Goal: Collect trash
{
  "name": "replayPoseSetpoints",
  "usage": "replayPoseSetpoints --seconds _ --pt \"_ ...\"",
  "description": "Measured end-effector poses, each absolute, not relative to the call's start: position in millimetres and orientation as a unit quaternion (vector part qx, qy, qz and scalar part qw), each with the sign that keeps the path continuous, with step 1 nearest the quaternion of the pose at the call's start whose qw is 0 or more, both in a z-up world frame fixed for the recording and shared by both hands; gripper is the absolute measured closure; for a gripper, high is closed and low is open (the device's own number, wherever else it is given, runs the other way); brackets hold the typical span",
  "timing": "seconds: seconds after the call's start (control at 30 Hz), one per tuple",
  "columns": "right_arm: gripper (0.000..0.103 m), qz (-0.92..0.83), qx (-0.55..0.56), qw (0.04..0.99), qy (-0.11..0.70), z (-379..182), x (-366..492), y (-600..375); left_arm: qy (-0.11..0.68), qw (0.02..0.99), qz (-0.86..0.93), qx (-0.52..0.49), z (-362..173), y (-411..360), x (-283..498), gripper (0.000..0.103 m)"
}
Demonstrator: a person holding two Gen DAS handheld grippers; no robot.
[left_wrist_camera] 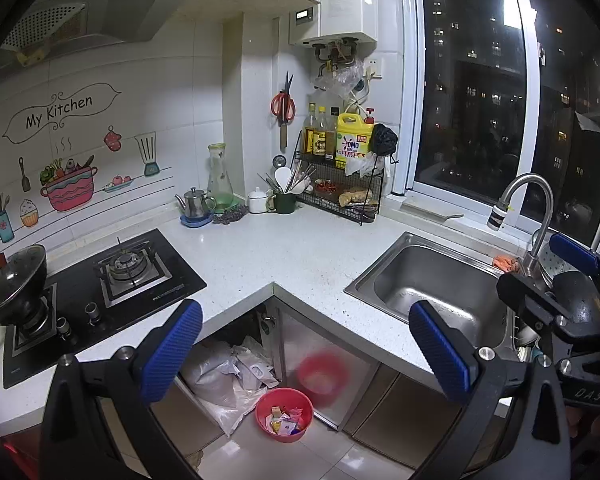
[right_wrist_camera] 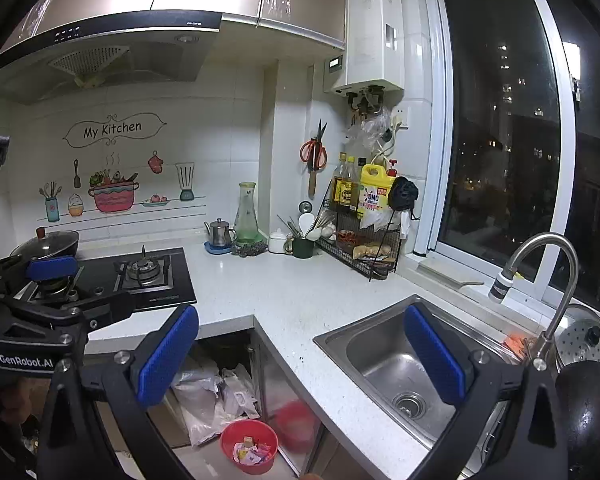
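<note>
White speckled countertop wraps the corner; on the floor at 6 o'clock sits the red bin (wrappers inside). Left gripper and right gripper both gape, holding nothing.

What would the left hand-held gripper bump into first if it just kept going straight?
Probably the white countertop near its inner corner, since the open left hand-held gripper points there from above; depth is hard to judge.

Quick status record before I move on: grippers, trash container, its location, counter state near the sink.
left gripper: open, holding nothing
right gripper: open, holding nothing
trash container: red bin holding wrappers
bin location: floor, by the open cabinet and plastic bags
countertop: no loose trash visible in the middle
sink: basin appears empty
</note>
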State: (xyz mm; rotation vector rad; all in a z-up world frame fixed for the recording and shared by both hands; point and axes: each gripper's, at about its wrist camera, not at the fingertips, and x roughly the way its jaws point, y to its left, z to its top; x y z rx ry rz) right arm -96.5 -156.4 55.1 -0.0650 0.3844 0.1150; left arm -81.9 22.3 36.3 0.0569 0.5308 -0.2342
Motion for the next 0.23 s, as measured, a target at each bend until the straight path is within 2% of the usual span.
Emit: replayPoseSetpoints --seconds 0.23 --pt "0.001 0.056 -0.032 0.979 0.193 53.8 -96.6 -157.0 0.269 0.955 -0.119 0.033 32.8 18.7 -82.5 0.001"
